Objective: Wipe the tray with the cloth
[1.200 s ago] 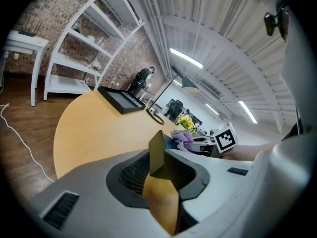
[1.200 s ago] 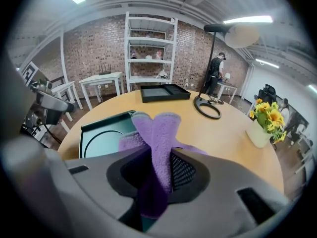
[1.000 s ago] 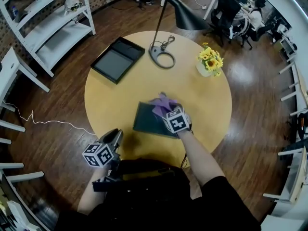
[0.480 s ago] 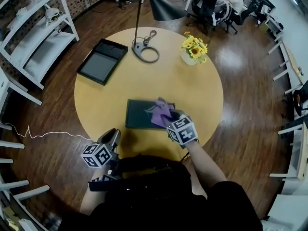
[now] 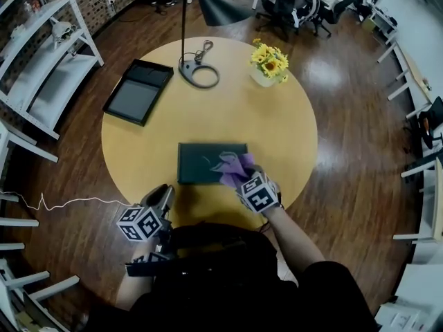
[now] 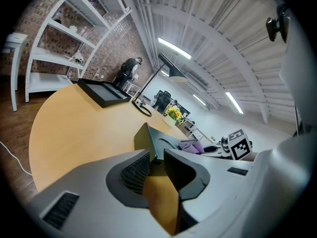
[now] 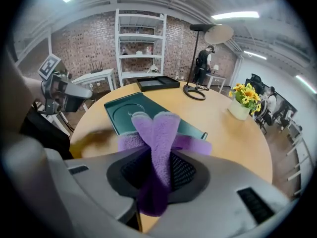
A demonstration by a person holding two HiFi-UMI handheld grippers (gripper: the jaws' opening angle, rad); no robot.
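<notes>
A dark green tray (image 5: pixel 201 162) lies on the round wooden table (image 5: pixel 277 126), near my edge of it. My right gripper (image 5: pixel 242 176) is shut on a purple fleece cloth (image 5: pixel 233 167), which hangs over the tray's near right corner. In the right gripper view the cloth (image 7: pixel 156 130) bunches up between the pads, with the tray (image 7: pixel 121 114) just beyond it. My left gripper (image 5: pixel 163 195) hovers by the table's near left edge, apart from the tray. Its jaws (image 6: pixel 156 165) stand a little apart with nothing between them. From there the tray (image 6: pixel 143 139) and the cloth (image 6: pixel 190 146) lie ahead.
A second, black tray (image 5: pixel 137 92) lies at the table's far left. A black lamp base (image 5: pixel 197 73) and a pot of yellow flowers (image 5: pixel 268 64) stand at the back. White shelves (image 5: pixel 48 54) are off to the left, and a white cable (image 5: pixel 69 200) runs over the floor.
My right gripper has drawn the cloth from the far right part of the tray towards its near right corner. The left gripper has stayed where it was.
</notes>
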